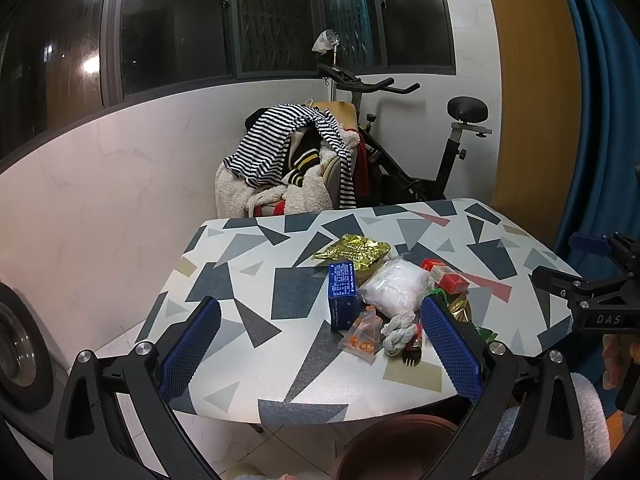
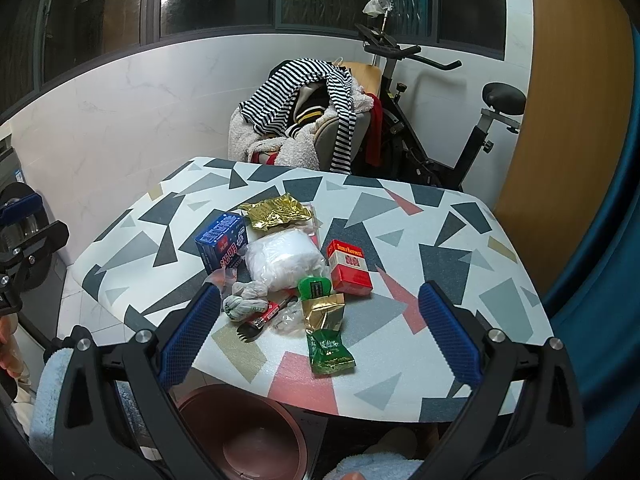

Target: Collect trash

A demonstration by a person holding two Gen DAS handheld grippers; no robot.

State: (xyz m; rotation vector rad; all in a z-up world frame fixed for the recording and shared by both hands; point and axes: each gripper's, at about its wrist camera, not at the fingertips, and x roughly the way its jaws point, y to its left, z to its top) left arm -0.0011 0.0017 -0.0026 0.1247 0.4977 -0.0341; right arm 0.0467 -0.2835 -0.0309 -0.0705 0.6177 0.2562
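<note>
A heap of trash lies on the patterned table [image 2: 460,256]: a blue box [image 2: 222,242], a gold foil bag [image 2: 276,210], a white plastic bag [image 2: 284,260], a red cigarette pack [image 2: 350,266], a green wrapper [image 2: 330,352], a small gold packet [image 2: 322,312], a knotted tissue [image 2: 244,304] and a black spork [image 2: 250,326]. My right gripper [image 2: 320,336] hangs open over the table's near edge, above the wrappers, holding nothing. My left gripper [image 1: 320,346] is open and empty above the near left side, with the blue box [image 1: 342,294] and an orange-dotted clear bag [image 1: 362,334] between its fingers' lines.
A brown bin [image 2: 240,436] stands on the floor under the table's near edge. Behind the table are a chair piled with striped clothes [image 2: 304,112] and an exercise bike [image 2: 440,120]. A washing machine [image 1: 16,344] is at the left, a blue curtain [image 1: 592,120] at the right.
</note>
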